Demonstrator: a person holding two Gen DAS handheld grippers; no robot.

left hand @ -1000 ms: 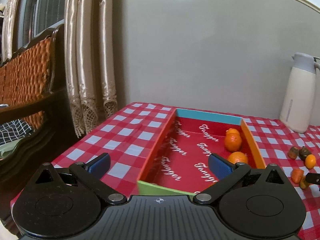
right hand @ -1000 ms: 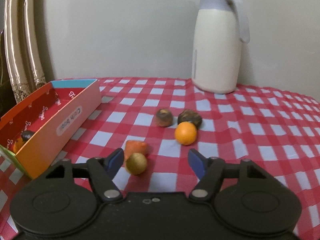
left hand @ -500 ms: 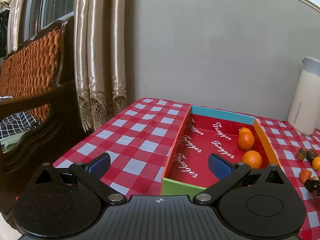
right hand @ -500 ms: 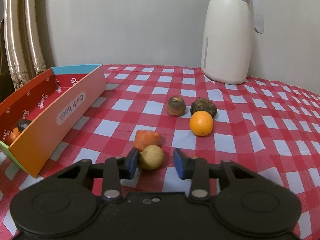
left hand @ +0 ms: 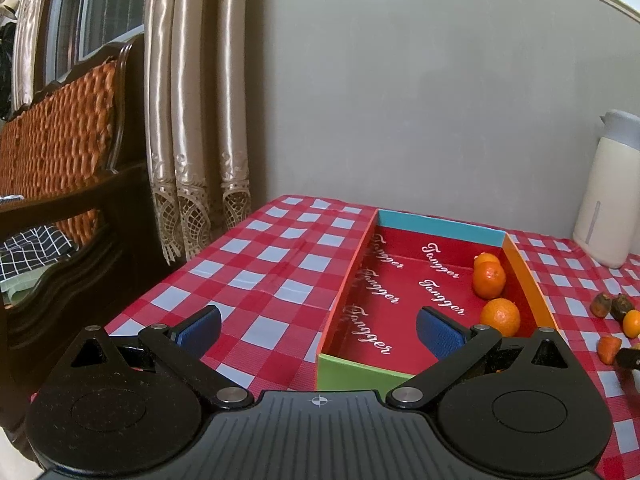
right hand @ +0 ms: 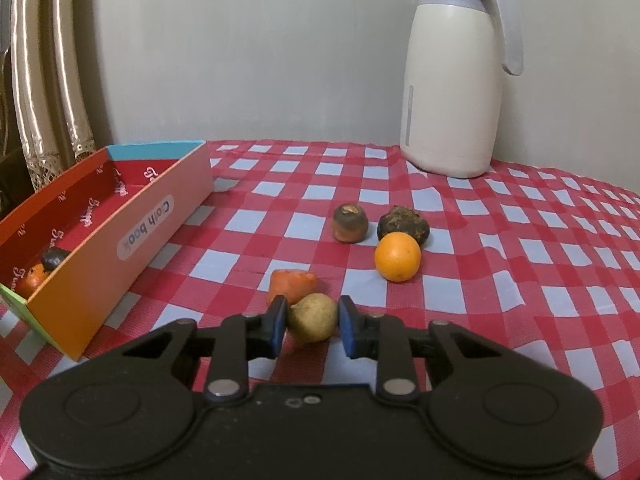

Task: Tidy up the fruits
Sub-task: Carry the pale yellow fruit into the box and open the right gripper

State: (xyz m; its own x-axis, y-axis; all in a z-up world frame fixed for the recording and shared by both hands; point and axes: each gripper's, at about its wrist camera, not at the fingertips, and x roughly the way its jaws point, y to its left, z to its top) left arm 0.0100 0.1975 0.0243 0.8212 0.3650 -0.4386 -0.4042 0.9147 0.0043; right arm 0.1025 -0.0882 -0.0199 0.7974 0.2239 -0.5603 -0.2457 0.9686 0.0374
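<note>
The blue-padded fingers (right hand: 276, 326) of the right gripper (right hand: 313, 326) are pressing on both sides of a small yellowish-brown fruit (right hand: 313, 317), having just closed in on it, as it is sitting on the red-and-white checked tablecloth (right hand: 500, 280) in the right wrist view. An orange-red fruit (right hand: 291, 283) is lying just beyond the held one, at about eleven o'clock from it and touching or nearly touching it. A round orange (right hand: 397, 256) is resting at about one o'clock from the grip, with a dark, rough fruit (right hand: 403, 220) right behind it and a brownish fruit (right hand: 351, 222) beside that one, at twelve o'clock. A cream thermos jug (right hand: 454, 92) with a grey lid and handle is standing at the far edge of the table, against the wall. The long open box (right hand: 116, 236) with red lining is sitting at nine to ten o'clock from the gripper, well apart from the loose fruit. In the left wrist view, the left gripper (left hand: 318, 330) is hovering with its fingers spread wide and nothing between them, over the near end of the box (left hand: 352, 372). Two oranges (left hand: 489, 278) are lying along the box's right wall, and a third is partly hidden behind the farther one. Beige curtains (left hand: 196, 120) are hanging at ten o'clock, next to a dark wooden chair (left hand: 60, 140).
</note>
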